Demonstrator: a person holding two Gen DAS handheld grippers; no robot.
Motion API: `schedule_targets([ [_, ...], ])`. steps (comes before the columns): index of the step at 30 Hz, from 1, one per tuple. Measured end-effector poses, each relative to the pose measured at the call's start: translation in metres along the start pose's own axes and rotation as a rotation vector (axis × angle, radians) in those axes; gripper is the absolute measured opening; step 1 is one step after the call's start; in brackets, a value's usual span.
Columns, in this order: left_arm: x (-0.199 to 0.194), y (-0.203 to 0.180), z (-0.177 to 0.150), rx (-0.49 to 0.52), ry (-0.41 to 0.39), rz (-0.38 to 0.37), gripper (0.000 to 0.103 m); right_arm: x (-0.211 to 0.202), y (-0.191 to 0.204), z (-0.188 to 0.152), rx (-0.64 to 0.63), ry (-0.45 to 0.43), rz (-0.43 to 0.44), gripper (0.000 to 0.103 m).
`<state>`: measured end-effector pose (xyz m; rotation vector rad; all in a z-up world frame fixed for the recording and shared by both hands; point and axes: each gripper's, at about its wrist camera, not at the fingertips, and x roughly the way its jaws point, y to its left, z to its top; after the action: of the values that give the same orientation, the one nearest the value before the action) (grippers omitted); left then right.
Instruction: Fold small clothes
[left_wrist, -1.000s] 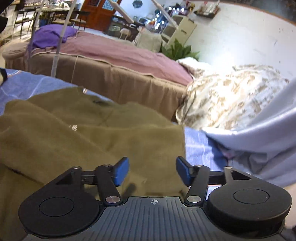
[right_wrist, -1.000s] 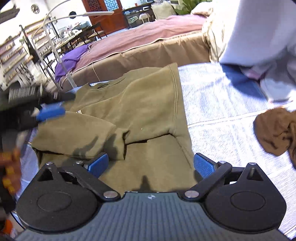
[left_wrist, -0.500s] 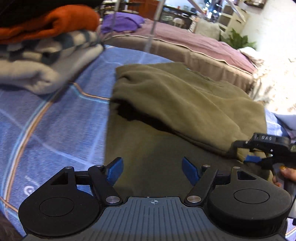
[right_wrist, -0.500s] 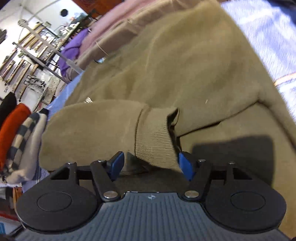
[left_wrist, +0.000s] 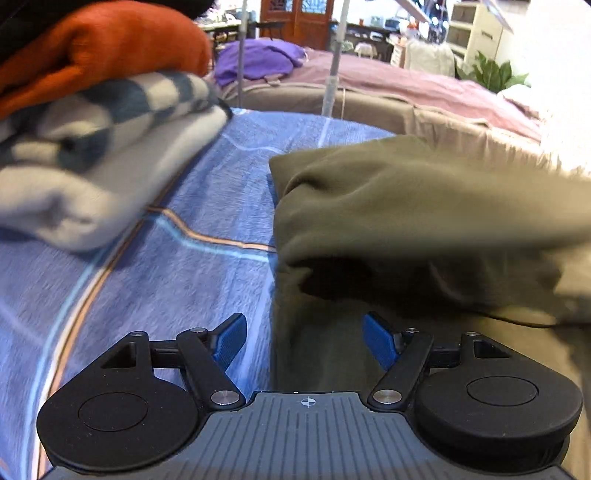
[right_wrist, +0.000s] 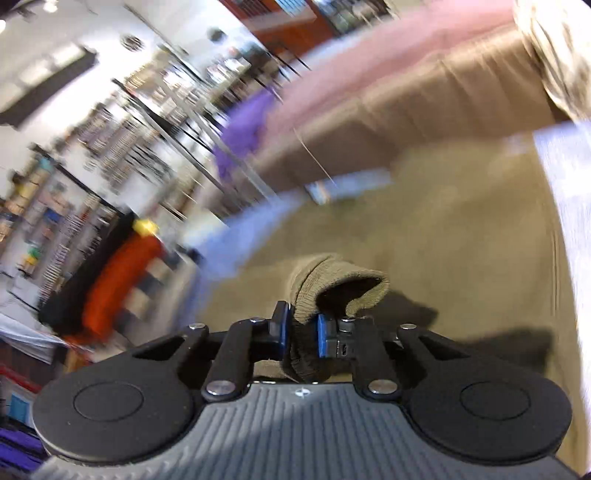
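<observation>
Folded stack (left_wrist: 92, 122) done at upper left; the right gripper (right_wrist: 302, 332) is closing on the olive sweatshirt's (left_wrist: 424, 206) cuff (right_wrist: 332, 286) (left gripper (left_wrist: 303, 341) released), folding unfinished.

The sweater (left_wrist: 424, 206) is olive green, and its ribbed cuff (right_wrist: 325, 284) is the same green. The bed cover (left_wrist: 192, 288) under it is blue with thin lines of white and orange. On the left sits a pile of folded clothes (left_wrist: 92, 122): orange on top, then blue and white checks, then pale grey. Far back, a bed (left_wrist: 424, 92) has a pink cover over a brown skirt, with a purple cloth (left_wrist: 258, 59) on it. The gripper pads (left_wrist: 231, 339) are blue on black arms.
</observation>
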<state>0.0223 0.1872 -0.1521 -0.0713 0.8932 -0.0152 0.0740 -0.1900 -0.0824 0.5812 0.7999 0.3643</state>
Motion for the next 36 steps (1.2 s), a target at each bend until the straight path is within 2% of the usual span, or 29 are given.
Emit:
schedule_targets([
  [2, 0.007, -0.004, 0.005, -0.013, 0.002, -0.009, 0.103, -0.023, 0.007, 0.027, -0.110, -0.054, -0.051, 0.017],
  [4, 0.009, -0.007, 0.008, -0.022, 0.000, -0.036, 0.103, -0.031, -0.001, 0.042, -0.211, -0.060, -0.150, 0.017],
  [6, 0.007, -0.011, 0.008, -0.011, 0.010, -0.065, 0.103, -0.023, -0.031, 0.044, -0.171, -0.001, -0.223, 0.017],
  [7, 0.006, -0.012, 0.007, -0.003, 0.021, -0.064, 0.103, -0.015, -0.050, 0.040, -0.141, 0.046, -0.226, 0.017],
  [9, 0.001, -0.012, 0.005, 0.025, 0.036, -0.066, 0.103, 0.005, -0.070, 0.024, -0.204, 0.087, -0.296, 0.016],
  [11, -0.005, -0.007, 0.002, 0.030, 0.028, -0.001, 0.103, 0.031, -0.093, 0.009, -0.183, 0.122, -0.376, 0.016],
  [13, -0.004, 0.008, 0.001, -0.021, 0.053, 0.073, 0.103, 0.048, -0.120, -0.006, -0.092, 0.138, -0.435, 0.017],
  [14, -0.001, 0.016, 0.004, -0.065, 0.091, 0.079, 0.103, 0.062, -0.121, -0.012, -0.088, 0.145, -0.441, 0.017],
  [15, -0.001, 0.022, 0.006, -0.119, 0.104, 0.047, 0.103, 0.069, -0.119, -0.017, -0.119, 0.142, -0.447, 0.018],
  [17, -0.008, 0.025, 0.014, -0.196, 0.060, -0.036, 0.103, 0.071, -0.114, -0.025, -0.145, 0.118, -0.462, 0.023],
  [18, -0.012, 0.018, 0.020, -0.186, 0.023, -0.059, 0.103, 0.069, -0.114, -0.027, -0.139, 0.110, -0.476, 0.027],
  [19, -0.015, 0.006, 0.028, -0.147, -0.015, -0.080, 0.103, 0.069, -0.115, -0.026, -0.135, 0.110, -0.503, 0.040],
  [21, -0.014, -0.021, 0.045, -0.073, -0.075, -0.152, 0.103, 0.065, -0.106, -0.019, -0.167, 0.077, -0.574, 0.058],
  [22, -0.010, -0.034, 0.053, -0.044, -0.093, -0.191, 0.103, 0.056, -0.099, -0.021, -0.198, 0.046, -0.599, 0.064],
  [24, 0.002, -0.061, 0.067, 0.029, -0.105, -0.226, 0.103, 0.042, -0.091, -0.023, -0.264, -0.016, -0.643, 0.065],
  [26, 0.019, -0.084, 0.077, 0.116, -0.110, -0.229, 0.103, 0.033, -0.085, -0.020, -0.293, -0.074, -0.627, 0.066],
  [28, 0.039, -0.096, 0.085, 0.152, -0.089, -0.202, 0.103, 0.027, -0.077, -0.021, -0.318, -0.100, -0.580, 0.067],
  [30, 0.064, -0.099, 0.091, 0.174, -0.049, -0.149, 0.103, 0.042, -0.069, -0.021, -0.370, -0.045, -0.488, 0.066],
  [31, 0.075, -0.098, 0.092, 0.183, -0.035, -0.122, 0.098, 0.050, -0.067, -0.024, -0.393, -0.020, -0.443, 0.064],
  [33, 0.096, -0.089, 0.095, 0.196, -0.005, -0.110, 0.096, 0.071, -0.067, -0.029, -0.426, 0.039, -0.372, 0.054],
  [34, 0.104, -0.083, 0.098, 0.193, 0.017, -0.124, 0.097, 0.082, -0.070, -0.031, -0.433, 0.068, -0.365, 0.054],
  [36, 0.112, -0.078, 0.104, 0.197, 0.034, -0.145, 0.098, 0.107, -0.085, -0.035, -0.421, 0.135, -0.433, 0.050],
])
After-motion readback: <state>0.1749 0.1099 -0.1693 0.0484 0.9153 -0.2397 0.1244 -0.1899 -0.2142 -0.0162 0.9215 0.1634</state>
